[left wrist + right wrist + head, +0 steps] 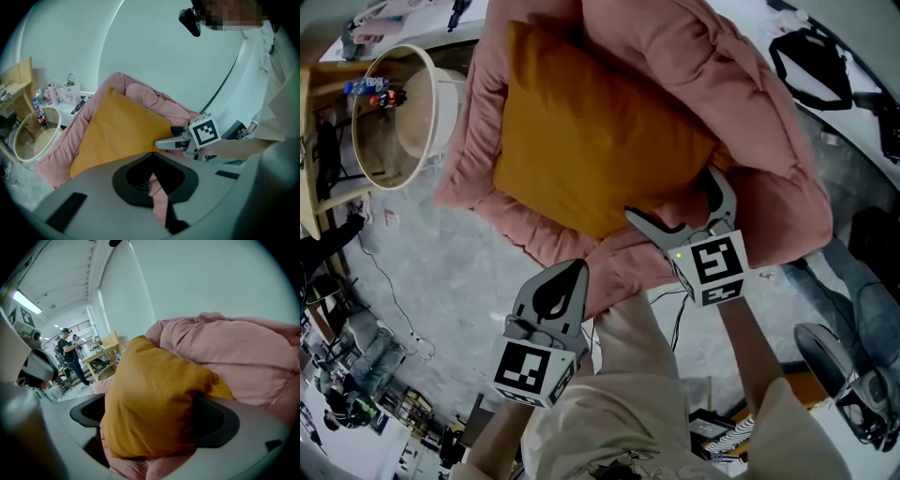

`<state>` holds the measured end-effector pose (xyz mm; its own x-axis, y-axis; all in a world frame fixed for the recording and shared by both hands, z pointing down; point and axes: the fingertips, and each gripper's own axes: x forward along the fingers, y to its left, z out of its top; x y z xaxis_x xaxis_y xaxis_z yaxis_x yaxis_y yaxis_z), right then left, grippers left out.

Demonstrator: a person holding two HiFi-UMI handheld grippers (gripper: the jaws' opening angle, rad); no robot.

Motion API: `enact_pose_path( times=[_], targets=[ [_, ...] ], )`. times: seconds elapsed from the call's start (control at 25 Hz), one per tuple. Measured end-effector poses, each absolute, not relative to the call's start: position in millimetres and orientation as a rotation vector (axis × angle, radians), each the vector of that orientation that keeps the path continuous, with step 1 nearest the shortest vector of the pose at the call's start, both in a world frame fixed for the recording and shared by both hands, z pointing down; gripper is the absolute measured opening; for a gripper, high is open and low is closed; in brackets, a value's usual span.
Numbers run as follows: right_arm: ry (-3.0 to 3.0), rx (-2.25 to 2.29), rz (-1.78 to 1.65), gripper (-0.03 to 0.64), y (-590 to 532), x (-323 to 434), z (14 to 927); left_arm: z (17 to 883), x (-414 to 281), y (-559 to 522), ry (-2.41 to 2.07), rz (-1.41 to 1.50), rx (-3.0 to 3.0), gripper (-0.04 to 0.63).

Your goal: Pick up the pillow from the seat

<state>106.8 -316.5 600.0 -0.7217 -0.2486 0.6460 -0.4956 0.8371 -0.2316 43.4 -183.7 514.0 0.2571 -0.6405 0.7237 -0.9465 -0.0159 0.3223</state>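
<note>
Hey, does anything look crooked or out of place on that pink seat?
The orange pillow lies diagonally on the pink seat, and its near corner is bunched and creased between the jaws of the right gripper. Nothing looks torn or spilled.

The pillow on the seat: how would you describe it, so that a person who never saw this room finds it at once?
Find the large pink padded seat in the middle of the head view. The pillow lies on it, a corner between the right gripper's jaws. It alone is flat, square and mustard yellow.
</note>
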Motion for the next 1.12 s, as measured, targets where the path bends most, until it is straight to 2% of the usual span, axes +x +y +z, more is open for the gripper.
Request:
enact_pose_path(
  times=[0.2,0.6,0.64,0.76,0.88,0.92,1.12],
  targets=[
    [-2.405,0.425,0.564,0.581,-308,82,604,523,35,-180,-1.475,0.482,1.705,0.006],
    [-2.375,0.483,0.580,0.576,-319,63,622,526,13,-191,-1.510,0.462,1.731,0.006],
    [-2.372,0.502,0.596,0.565,-321,65,621,525,10,-193,-1.509,0.469,1.738,0.006],
    [-2.349,0.526,0.632,0.467,-322,69,618,522,-1,-197,-1.513,0.481,1.748,0.015],
    [-2.324,0.521,0.634,0.369,-318,67,617,519,-14,-210,-1.514,0.459,1.772,0.094],
    [-2.319,0.519,0.631,0.355,-316,65,617,519,-20,-215,-1.515,0.449,1.783,0.123],
    [-2.304,0.521,0.628,0.345,-307,63,618,523,-46,-241,-1.518,0.426,1.811,0.289]
  ],
)
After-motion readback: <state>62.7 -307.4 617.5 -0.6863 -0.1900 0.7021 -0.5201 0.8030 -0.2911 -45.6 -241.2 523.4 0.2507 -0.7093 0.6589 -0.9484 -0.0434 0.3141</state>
